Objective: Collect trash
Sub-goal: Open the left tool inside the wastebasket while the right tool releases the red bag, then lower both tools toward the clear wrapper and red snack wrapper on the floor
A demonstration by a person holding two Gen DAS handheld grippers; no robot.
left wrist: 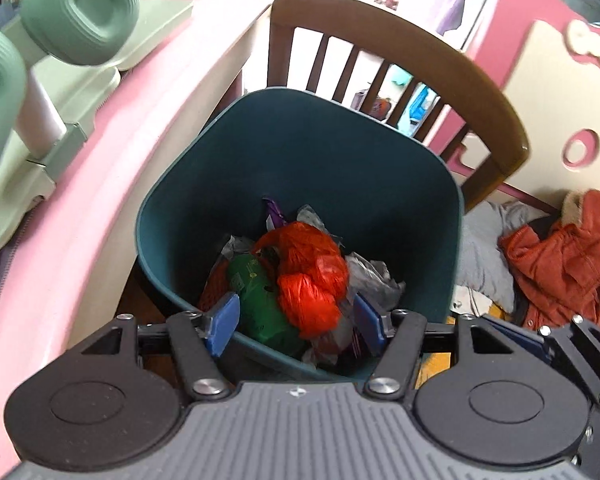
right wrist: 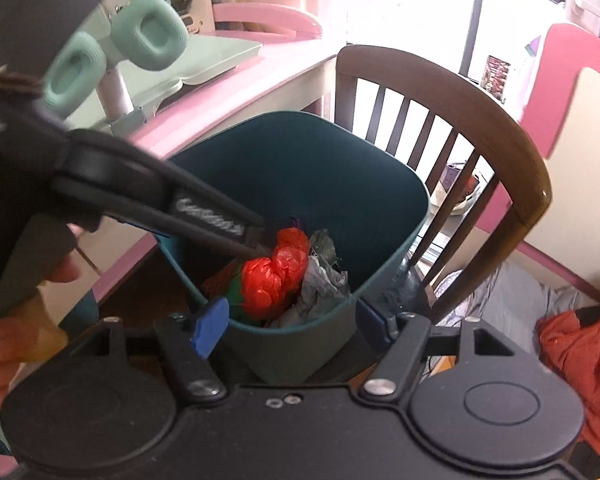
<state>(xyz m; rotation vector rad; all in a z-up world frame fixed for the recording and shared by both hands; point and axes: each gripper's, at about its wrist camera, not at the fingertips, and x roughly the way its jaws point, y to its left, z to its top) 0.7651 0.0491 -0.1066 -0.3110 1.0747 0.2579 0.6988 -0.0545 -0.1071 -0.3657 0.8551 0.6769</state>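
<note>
A dark teal bin (left wrist: 300, 152) stands on a wooden chair and holds crumpled trash. On top lies a red plastic bag (left wrist: 312, 276), with a green wrapper (left wrist: 260, 300) and grey-white plastic (left wrist: 372, 276) beside it. My left gripper (left wrist: 296, 320) hangs inside the bin's mouth, open, its blue pads either side of the red bag without pinching it. In the right wrist view its black fingers (right wrist: 228, 228) reach down to the red bag (right wrist: 276, 276). My right gripper (right wrist: 292, 326) stands open over the bin's near rim (right wrist: 300, 360), with nothing between its pads.
The brown chair back (left wrist: 500, 120) rises behind the bin. A pink desk (left wrist: 100, 184) on the left carries mint-green headphones (left wrist: 80, 12) on a stand. An orange jacket (left wrist: 564, 264) and grey cloth (left wrist: 484, 256) lie at the right. A hand (right wrist: 20, 344) holds the left gripper.
</note>
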